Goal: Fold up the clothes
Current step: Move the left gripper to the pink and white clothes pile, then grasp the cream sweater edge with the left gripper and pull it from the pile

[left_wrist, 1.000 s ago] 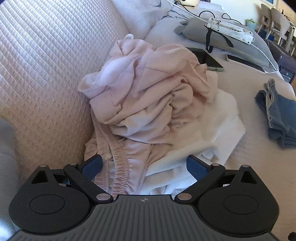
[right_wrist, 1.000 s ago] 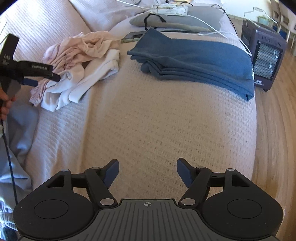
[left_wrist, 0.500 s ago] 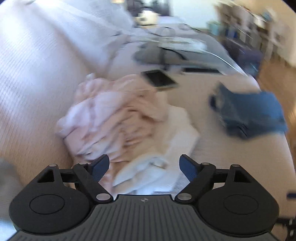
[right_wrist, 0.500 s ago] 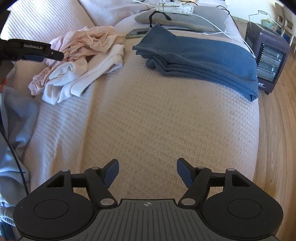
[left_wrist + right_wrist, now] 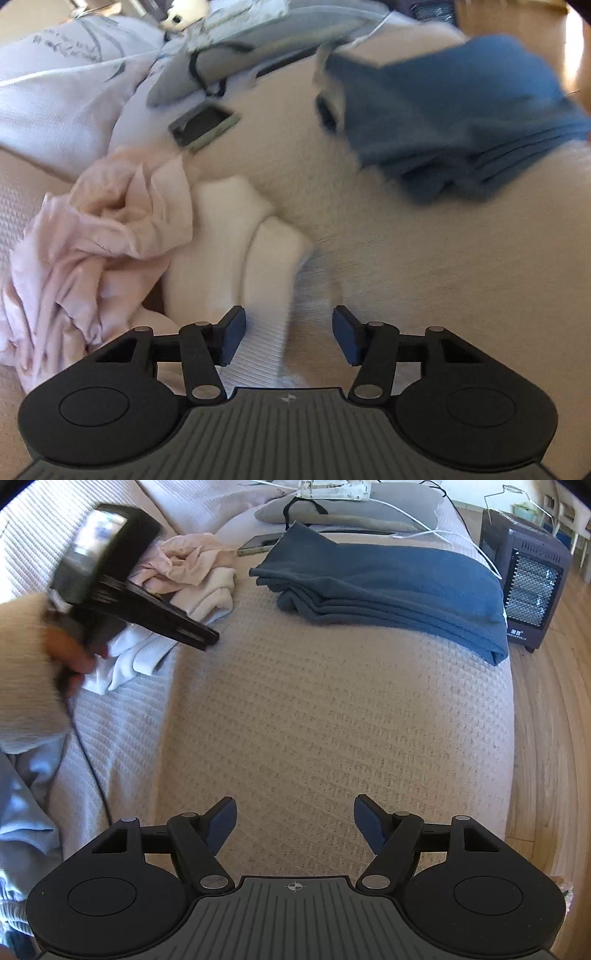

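White garment point(image 5: 236, 266) is found directly ahead of the left gripper point(image 5: 288, 339), its lower ribbed end lying between the two pads. The jaws are closing at this moment; a gap is seen on the right pad's side, so no pinch is judged made yet. The garment's long axis runs away from the gripper, up and slightly left in the left wrist view, as two rolled lobes side by side. Pink garment point(image 5: 99, 243) is heaped on its left, touching and partly overlapping it. The whole pile sits at the left edge of the bed cover point(image 5: 332, 720), against the pillows.

Left hand point(image 5: 70, 653) is clearly the nearer one: in the right wrist view it is seen over the pile. Right gripper point(image 5: 295, 823) is held released with jaws wide, over bare cover, well apart from the pile, with nothing between its pads.

Other items noted: folded blue garment point(image 5: 388, 587) beyond on the right, apart from the pile; phone point(image 5: 205, 125) just behind the pink heap; heater point(image 5: 528, 587) off the bed.

Judged obstruction: only the pink garment, which may be dragged along if the white one is lifted. The open cover in front of the right gripper is judged free for spreading.
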The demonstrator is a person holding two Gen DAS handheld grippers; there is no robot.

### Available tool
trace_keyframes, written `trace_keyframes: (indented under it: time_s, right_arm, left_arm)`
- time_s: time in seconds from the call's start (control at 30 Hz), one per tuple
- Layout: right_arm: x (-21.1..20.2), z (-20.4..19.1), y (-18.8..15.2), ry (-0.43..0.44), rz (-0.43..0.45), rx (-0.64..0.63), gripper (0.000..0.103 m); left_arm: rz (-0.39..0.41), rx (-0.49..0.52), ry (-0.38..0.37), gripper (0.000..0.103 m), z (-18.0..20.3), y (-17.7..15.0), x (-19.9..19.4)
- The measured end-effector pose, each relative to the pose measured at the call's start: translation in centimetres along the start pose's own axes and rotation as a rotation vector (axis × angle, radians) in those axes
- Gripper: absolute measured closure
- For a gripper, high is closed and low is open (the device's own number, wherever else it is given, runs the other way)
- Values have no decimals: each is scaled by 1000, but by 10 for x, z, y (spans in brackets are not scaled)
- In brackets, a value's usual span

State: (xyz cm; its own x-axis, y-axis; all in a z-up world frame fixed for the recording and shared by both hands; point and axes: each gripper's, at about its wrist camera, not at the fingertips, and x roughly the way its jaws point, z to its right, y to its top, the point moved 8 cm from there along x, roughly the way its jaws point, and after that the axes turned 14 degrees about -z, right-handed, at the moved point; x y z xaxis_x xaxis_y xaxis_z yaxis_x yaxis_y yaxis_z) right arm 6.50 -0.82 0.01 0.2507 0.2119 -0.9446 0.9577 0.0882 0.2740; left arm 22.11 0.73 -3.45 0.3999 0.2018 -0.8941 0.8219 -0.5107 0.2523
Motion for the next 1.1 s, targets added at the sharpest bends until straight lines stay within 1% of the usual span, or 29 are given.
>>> trace_keyframes:
  time_s: [0.1,0.13,0.23,0.27,0.3,0.4,0.43,0.53,0.57,0.6,0.7,0.77,0.87,1.03,1.1]
  right_arm:
    - [3,1,1,8,-13,6,31]
    - [4,1,2,8,-16,8,31]
    - [4,1,2,18,-17,13,31]
    - [4,1,2,21,-16,13,31]
    - [4,1,1,23,-17,15,31]
    - [5,1,0,21,-22,23,31]
    - [4,1,0,19,-19,22,31]
    - [2,0,-1,16,-12,18,31]
    - [1,0,-1,13,-13,18,31]
    - [1,-1,-1,11,-11,18,31]
    - [-2,0,-1,12,0,18,31]
    - [-2,0,0,14,6,21,31]
    - [-3,1,0,12,8,24,31]
    - [-6,0,3,24,28,17,31]
    - [-8,0,6,28,41,19,31]
  left_arm:
    - [1,-18,-1,54,-8,2,5]
    - [-8,-20,20,58,-12,3,7]
    - [-29,-68,27,58,-29,5,15]
    - [-34,-87,9,58,-33,6,16]
    - [-35,-91,6,59,-34,7,18]
    - [-21,-48,69,59,-28,9,23]
    - [-21,-48,76,60,-26,10,25]
    - [-14,-94,45,67,-30,12,23]
    - [-11,-109,31,74,-33,11,21]
    - [-4,-125,15,83,-36,11,17]
    - [22,-182,-32,86,-51,10,1]
    - [41,-226,-37,86,-65,9,-11]
    - [61,-241,-15,86,-86,1,-25]
    - [113,-307,13,88,-125,-17,-55]
    - [127,-359,22,89,-141,-30,-68]
